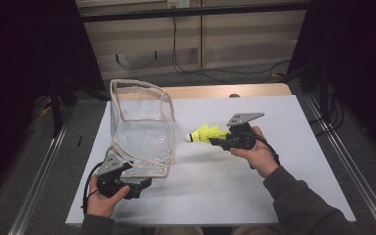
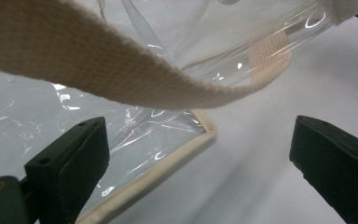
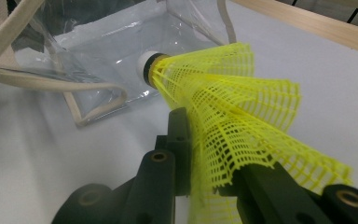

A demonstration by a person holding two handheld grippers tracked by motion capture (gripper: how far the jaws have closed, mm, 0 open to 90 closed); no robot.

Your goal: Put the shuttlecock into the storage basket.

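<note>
At the high view's centre, the right gripper [image 1: 223,140] is pinching a yellow shuttlecock [image 1: 206,133]. Its own view is revealing the squashed mesh skirt. The left gripper [image 2: 200,163] is gaping wide beside the clear bag [image 2: 135,135], lower left.

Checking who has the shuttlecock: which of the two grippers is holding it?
The right gripper: its jaws pinch the yellow shuttlecock by its skirt. The left gripper has empty, open jaws beside the clear bag.

Dim room, lit bench
A white bench [image 1: 274,181] on grey floor [image 1: 39,196]; pale wall panels [image 1: 235,39] and black cables [image 1: 196,68] beyond its far edge.
</note>
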